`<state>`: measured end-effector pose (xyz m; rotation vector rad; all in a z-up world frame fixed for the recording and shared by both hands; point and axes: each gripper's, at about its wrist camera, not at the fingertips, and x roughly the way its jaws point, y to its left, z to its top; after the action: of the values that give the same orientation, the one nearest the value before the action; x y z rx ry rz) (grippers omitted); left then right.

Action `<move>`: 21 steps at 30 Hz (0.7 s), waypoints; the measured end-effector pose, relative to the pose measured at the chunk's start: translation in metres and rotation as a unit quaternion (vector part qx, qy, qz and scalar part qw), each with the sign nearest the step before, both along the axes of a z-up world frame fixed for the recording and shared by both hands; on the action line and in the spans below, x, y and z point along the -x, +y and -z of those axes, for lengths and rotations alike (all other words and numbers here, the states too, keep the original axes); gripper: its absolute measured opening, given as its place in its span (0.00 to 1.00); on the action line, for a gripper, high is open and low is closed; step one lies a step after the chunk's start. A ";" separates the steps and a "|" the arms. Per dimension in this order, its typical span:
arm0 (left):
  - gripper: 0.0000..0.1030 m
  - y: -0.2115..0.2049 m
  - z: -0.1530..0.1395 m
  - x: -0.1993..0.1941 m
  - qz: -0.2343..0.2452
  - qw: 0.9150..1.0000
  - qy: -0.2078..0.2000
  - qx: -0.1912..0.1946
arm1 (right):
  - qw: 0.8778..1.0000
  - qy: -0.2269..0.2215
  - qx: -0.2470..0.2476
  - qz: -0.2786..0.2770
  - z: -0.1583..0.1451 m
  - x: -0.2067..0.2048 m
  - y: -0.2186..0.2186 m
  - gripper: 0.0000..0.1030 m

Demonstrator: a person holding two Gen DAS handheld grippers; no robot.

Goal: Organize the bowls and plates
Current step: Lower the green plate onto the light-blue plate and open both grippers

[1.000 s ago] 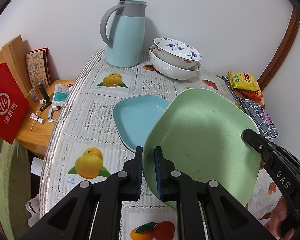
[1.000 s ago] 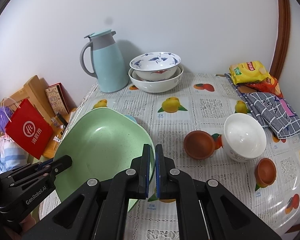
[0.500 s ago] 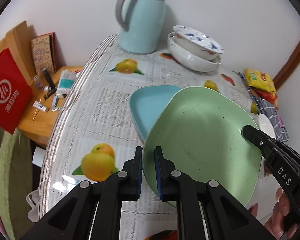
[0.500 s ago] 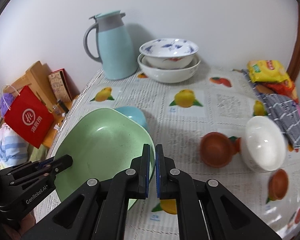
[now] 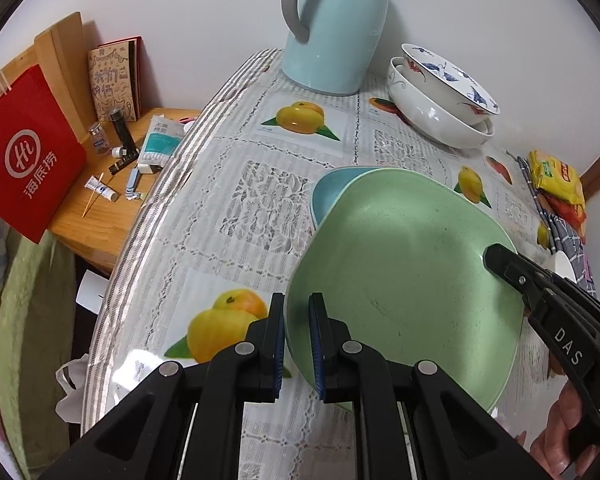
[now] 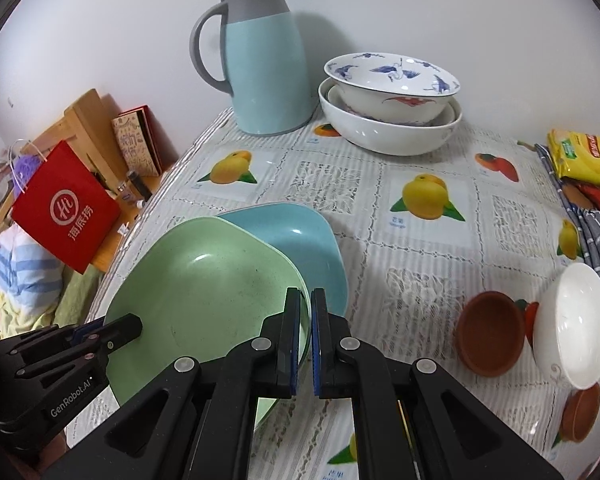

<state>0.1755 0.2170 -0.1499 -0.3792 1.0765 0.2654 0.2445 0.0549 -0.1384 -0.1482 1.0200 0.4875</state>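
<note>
A pale green square plate (image 5: 404, 272) hangs tilted just above the fruit-print tablecloth, carried from two sides. My left gripper (image 5: 296, 304) is shut on its near left rim, and shows at the plate's left edge (image 6: 128, 326) in the right wrist view. My right gripper (image 6: 306, 296) is shut on the opposite rim of the green plate (image 6: 212, 292); its tip (image 5: 496, 256) shows in the left wrist view. A blue square plate (image 6: 296, 240) lies on the table under the green plate's far edge. Only a corner of the blue plate (image 5: 332, 192) shows in the left wrist view.
A light blue jug (image 6: 264, 68) and two stacked white bowls (image 6: 388, 128) stand at the far end. A white bowl (image 6: 572, 320) and two small brown bowls (image 6: 490, 332) sit right. Snack packets (image 6: 580, 156) and a checked cloth lie far right. A side table with a red bag (image 5: 28, 152) is left.
Both grippers have carried the green plate down and toward the far end of the table. It now covers most of the blue plate. Neither grip has changed.
</note>
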 end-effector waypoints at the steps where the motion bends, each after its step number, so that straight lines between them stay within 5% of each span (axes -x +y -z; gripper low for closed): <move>1: 0.11 0.000 0.001 -0.002 0.001 1.000 0.001 0.002 | 1.000 0.001 -0.001 -0.001 0.000 -0.003 -0.001 0.05; 21: 0.13 -0.014 0.013 -0.035 0.010 1.000 0.020 -0.009 | 0.999 0.012 0.012 -0.049 0.029 -0.068 0.014 0.10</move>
<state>0.2104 0.2035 -0.1630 -0.3490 1.1161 0.2653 0.3127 0.0686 -0.1678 -0.2142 1.0464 0.5675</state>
